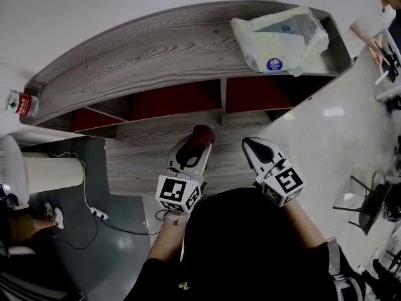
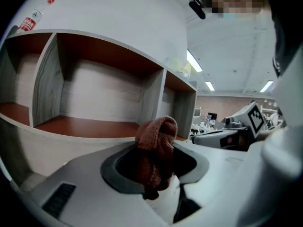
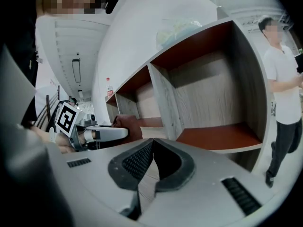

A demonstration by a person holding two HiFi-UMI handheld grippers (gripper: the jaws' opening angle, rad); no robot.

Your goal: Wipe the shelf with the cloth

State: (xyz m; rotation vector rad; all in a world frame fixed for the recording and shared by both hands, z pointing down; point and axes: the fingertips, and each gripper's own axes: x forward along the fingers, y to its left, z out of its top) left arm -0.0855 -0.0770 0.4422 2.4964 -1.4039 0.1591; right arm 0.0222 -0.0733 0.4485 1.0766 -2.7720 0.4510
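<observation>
Office corner, pale glossy floor; ahead, grey wood-grain shelf unit with red-brown compartments [image 1: 156,49]. Left tongs [image 1: 195,144] clamped on rust-brown terry cloth [image 2: 156,145], bunched upright and poking past the tips (likely so fabric, not plastic, meets the board), near the middle compartment. Right tongs [image 3: 152,145] pressed together, empty, parked alongside, probably just out of the way.

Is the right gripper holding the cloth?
No, the right gripper is shut on nothing; the cloth is clamped in the left gripper.
</observation>
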